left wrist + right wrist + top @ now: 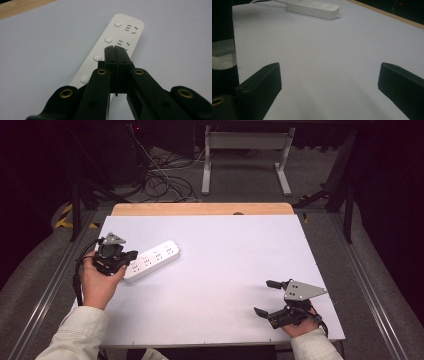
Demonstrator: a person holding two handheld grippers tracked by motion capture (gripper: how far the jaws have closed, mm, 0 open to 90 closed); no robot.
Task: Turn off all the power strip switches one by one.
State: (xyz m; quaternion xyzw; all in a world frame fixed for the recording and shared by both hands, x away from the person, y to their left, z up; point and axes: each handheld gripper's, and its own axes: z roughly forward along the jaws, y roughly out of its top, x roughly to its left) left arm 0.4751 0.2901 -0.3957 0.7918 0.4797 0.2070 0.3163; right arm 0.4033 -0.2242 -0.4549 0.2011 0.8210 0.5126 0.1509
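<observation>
Item one, far left: my left hand [97, 282], sleeve in pale cloth, coming in from the bottom edge of the high view and wrapped round my left gripper [131, 258]. Its cable [77, 275] loops down along the table's left edge. Jaws pressed together, tip to tip, with nothing between them. In the left gripper view the closed tips [117, 53] sit over the power strip, above the sockets and just beside its row of round buttons; I cannot tell whether they touch the casing or hang just above it.

Item two: one white power strip [151, 259], flat on the table's white surface [220, 270], left of centre, lying at a slant with its far end pointing up and right. Round buttons [108, 39] run down one side, socket slots [131, 28] down the other. In the right gripper view it lies far off at the top [313, 7], a small tab at its near end.

Item three: a bare wooden strip [200, 209] along the table's far edge.

Item four, near right corner: my right hand [300, 327] holding my right gripper [263, 297], grey three-cornered plate [301, 290] on top. Jaws spread wide, pointing left across the table, with nothing held. In the right gripper view the two black jaws stand well apart at the frame's sides, only white tabletop between them. It sits well apart from the power strip.
</observation>
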